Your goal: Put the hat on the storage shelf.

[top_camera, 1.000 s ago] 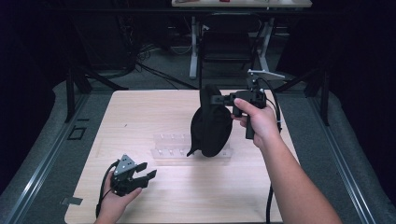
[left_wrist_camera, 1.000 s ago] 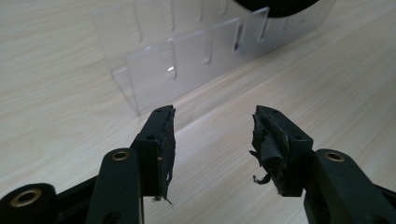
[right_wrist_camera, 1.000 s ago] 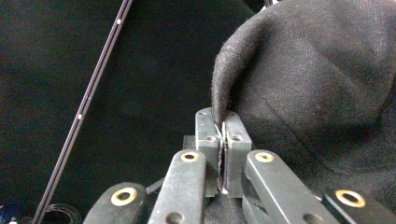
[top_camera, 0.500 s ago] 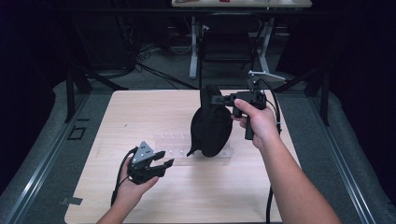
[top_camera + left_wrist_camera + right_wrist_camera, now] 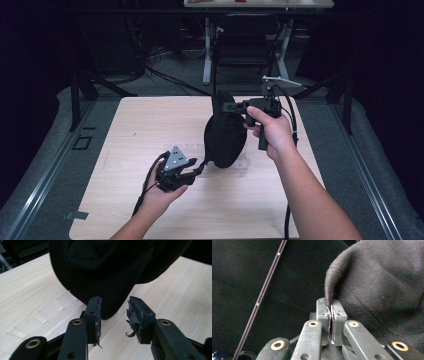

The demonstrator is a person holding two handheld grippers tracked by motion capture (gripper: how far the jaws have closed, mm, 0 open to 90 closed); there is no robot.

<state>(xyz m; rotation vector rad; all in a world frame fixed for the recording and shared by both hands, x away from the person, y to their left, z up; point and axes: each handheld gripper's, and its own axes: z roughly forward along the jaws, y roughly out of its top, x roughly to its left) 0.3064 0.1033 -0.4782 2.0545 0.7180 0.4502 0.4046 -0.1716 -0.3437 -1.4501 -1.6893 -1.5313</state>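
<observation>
**Black cloth hangs from one gripper while the other comes under it**

The right gripper (image 5: 231,106) is lifted above the far part of the table (image 5: 125,125); in the right gripper view its jaws are pressed together on a folded edge of the black cloth (image 5: 382,282), so it is clamped on the cloth; the cloth (image 5: 225,137) hangs down from there like a bag, and its lowest part is near or on the table, just beside a clear plastic tray (image 5: 37,317) that lies flat on the wood. The left gripper (image 5: 192,172) is low over the near part of the table, pointing at the bottom of the cloth; in the left gripper view its jaws stand apart with nothing between them, and the rubber pads (image 5: 133,315) look torn and frayed.

My judgement of the risks: the right grip takes only a thin edge, so a pull from below may drag the cloth out of it; the worn pads may slip on the soft fabric; the left jaws, closing so low, may catch the tray or push it away; they may also take only one layer, so the cloth does not open as wished.
</observation>
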